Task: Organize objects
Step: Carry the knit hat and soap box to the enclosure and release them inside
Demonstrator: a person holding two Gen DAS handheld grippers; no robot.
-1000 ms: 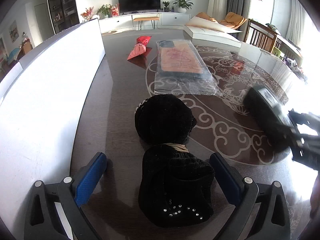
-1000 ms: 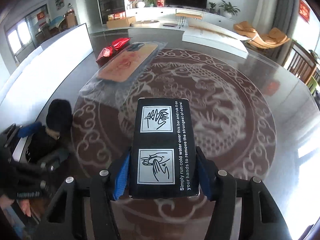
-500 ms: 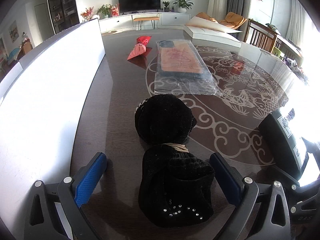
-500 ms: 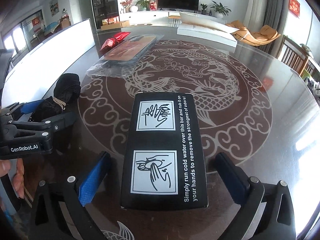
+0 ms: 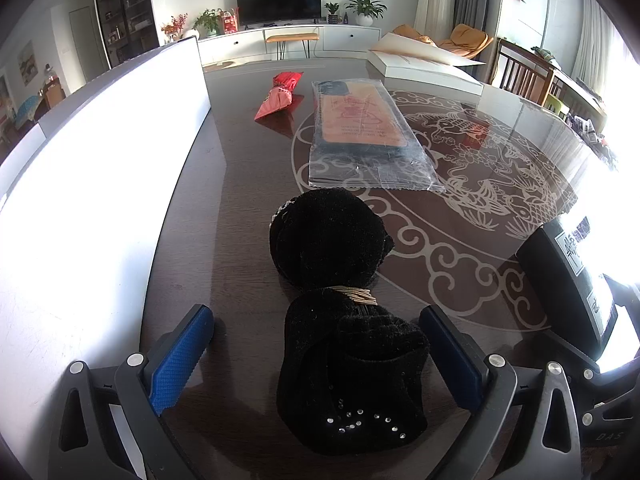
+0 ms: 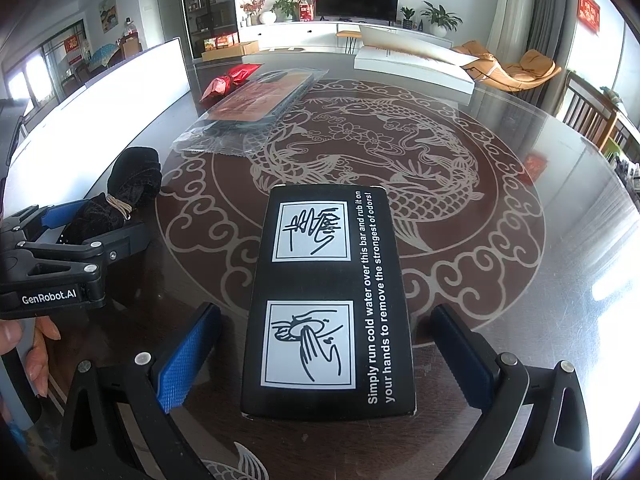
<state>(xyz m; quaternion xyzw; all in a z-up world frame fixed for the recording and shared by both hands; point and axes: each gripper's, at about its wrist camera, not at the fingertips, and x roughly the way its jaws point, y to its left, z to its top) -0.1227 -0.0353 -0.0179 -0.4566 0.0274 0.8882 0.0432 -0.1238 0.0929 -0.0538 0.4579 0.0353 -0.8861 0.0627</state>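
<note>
Glass-topped table (image 6: 500, 280) at frame bottom: right gripper (image 6: 326, 354) gapes empty around the black box (image 6: 328, 300), left gripper (image 5: 316, 354) likewise around the black pouch (image 5: 340, 320), probably needing closing next.

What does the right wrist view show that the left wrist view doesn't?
Only the right wrist view: the black box's printed top with hand-washing pictures, lying between the open right gripper, and the left gripper seen from outside.

Only the left wrist view: the rhinestone studs on the near end of the black fabric bundle, which lies between the open left gripper's fingers, untouched.

Both: the bundle, the box, the plastic-wrapped flat pack, the red packet and the patterned table.
</note>
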